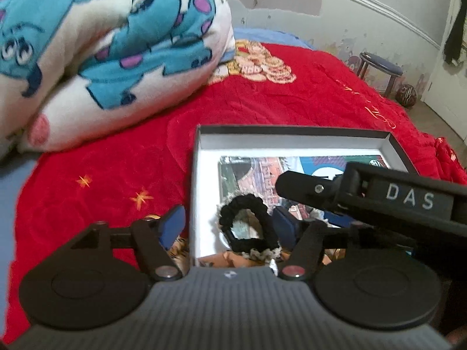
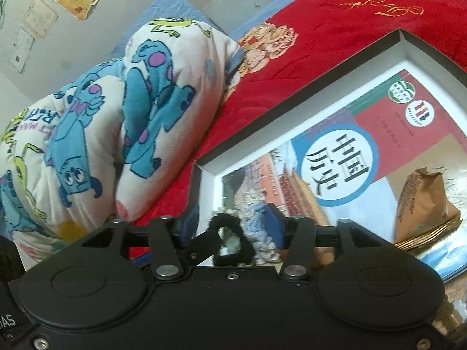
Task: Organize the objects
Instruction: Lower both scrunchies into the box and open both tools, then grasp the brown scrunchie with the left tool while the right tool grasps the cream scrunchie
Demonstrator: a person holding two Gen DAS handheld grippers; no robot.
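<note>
While both tools are hovering over the box (image 1: 201,157):
left gripper (image 1: 230,224): standing released, pads clear
right gripper (image 2: 233,224): standing released
scrunchie (image 1: 248,227): lying inside box on book (image 2: 335,160)

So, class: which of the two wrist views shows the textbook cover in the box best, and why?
The right wrist view. There the textbook lies largely uncovered in the box, its round title badge readable. In the left wrist view the right gripper and a black scrunchie cover much of it, and it looks blurred.

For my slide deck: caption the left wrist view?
Open left gripper above black scrunchie in the box.
</note>
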